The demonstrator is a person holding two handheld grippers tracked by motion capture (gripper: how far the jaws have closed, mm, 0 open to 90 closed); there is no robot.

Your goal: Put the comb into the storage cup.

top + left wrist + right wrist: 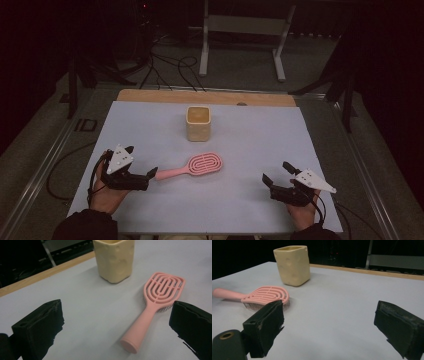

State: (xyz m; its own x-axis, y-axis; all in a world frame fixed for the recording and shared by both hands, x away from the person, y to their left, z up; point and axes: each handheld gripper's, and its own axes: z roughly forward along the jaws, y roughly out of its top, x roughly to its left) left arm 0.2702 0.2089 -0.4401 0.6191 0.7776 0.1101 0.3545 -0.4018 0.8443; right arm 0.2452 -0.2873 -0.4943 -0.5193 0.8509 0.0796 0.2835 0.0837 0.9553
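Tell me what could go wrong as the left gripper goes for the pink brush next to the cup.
1. The brush lies flat, bristles down, so the open left gripper may push the round handle away rather than catch it.
2. A nudged brush could slide into the cup close behind its head and shift it.
3. The right gripper, open and far off, probably cannot steady anything in time.

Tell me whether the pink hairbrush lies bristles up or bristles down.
Bristles down. The pink hairbrush lies flat on the table, its slotted back facing up, with bristles showing beneath the head's edge.
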